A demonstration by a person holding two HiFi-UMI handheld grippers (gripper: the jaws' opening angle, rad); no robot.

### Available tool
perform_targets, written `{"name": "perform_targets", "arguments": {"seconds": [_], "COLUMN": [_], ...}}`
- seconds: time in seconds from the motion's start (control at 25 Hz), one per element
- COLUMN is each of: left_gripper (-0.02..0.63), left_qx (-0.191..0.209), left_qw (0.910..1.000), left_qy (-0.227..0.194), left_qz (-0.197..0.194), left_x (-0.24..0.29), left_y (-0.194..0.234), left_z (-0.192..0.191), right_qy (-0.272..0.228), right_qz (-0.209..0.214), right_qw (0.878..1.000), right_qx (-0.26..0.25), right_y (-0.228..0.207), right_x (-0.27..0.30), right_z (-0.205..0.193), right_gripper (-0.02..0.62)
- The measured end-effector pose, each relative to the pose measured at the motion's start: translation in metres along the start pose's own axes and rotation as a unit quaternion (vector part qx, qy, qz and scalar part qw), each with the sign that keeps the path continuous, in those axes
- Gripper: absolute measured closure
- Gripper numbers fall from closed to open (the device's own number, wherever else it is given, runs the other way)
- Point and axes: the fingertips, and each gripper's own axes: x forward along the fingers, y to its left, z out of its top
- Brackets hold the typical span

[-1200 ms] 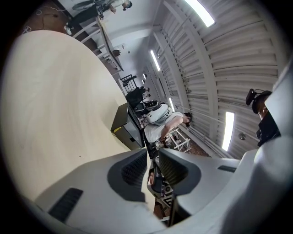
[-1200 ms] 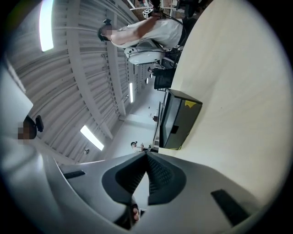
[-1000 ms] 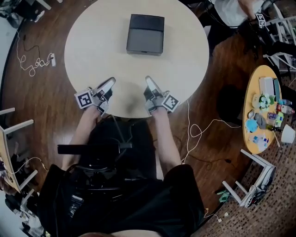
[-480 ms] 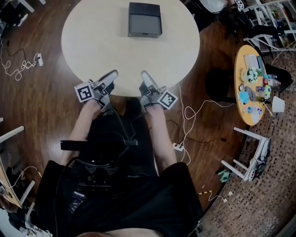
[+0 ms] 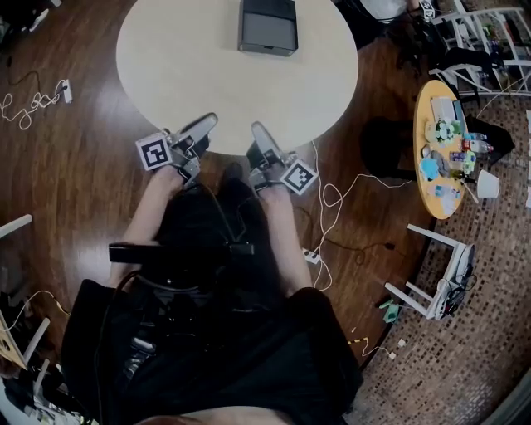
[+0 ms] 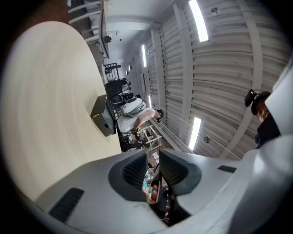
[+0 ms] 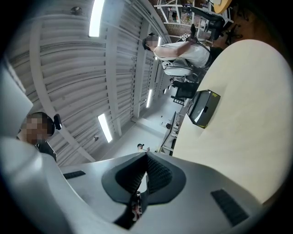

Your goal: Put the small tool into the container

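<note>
Step in hand: judged to be a ready stance. Neither gripper carries anything, and no pick-up or placing is under way.
Small tool: not visible in any view. Apart from the container, the table point(image 5: 191, 66) shows a bare top. Whether the tool lies inside the container cannot be told.
Container point(image 5: 267, 25): a dark box at the table's far edge, well apart from both grippers. Both gripper views show it across the table top.
Left gripper point(image 5: 207, 124): over the table's near edge, left of centre. The jaws stand a narrow gap apart with nothing between them.
Right gripper point(image 5: 257, 131): over the table's near edge, just right of centre. The jaws are pressed together with nothing between them.
Gripper pose: both point across the table toward its far edge, with the tips angled slightly toward each other. Each gripper view shows the table top at one side, so each gripper is judged to be rolled onto its side.
Arm pose: left forearm point(image 5: 148, 220) and right forearm point(image 5: 286, 241) run back from the table's near edge to the person's lap, roughly parallel.
Next move: locate the tool first. If it is not yet placed, the working gripper must spread its jaws before closing on it, then carry it across the table to the container.
</note>
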Motion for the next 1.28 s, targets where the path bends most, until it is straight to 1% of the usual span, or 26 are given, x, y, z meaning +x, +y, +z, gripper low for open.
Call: {"name": "perform_targets", "arguments": {"seconds": [0.12, 0.32, 0.52, 0.84, 1.28], "left_gripper": [0.518, 0.518, 0.518, 0.518, 0.518], "left_qx": [0.005, 0.017, 0.011, 0.002, -0.004], "left_qw": [1.0, 0.9998, 0.9996, 0.9992, 0.9994], "left_qy": [0.001, 0.005, 0.023, 0.034, 0.031], "left_qz": [0.004, 0.005, 0.013, 0.019, 0.014], "left_x": [0.002, 0.01, 0.02, 0.03, 0.025], "left_y": [0.0, -0.007, -0.004, -0.001, -0.002], "left_z": [0.004, 0.011, -0.007, -0.028, -0.031], "right_qy": [0.007, 0.006, -0.002, 0.004, 0.022], "right_qz": [0.004, 0.015, 0.005, -0.005, -0.012], "right_qw": [1.0, 1.0, 1.0, 1.0, 1.0], "right_qx": [0.0, -0.007, 0.004, 0.009, 0.003], "right_y": [-0.002, 0.003, -0.005, -0.012, -0.012], "right_x": [0.004, 0.011, -0.003, -0.019, -0.016], "right_z": [-0.003, 0.005, 0.009, 0.006, -0.006], "right_gripper": [0.617, 0.617, 0.617, 0.617, 0.617]}}
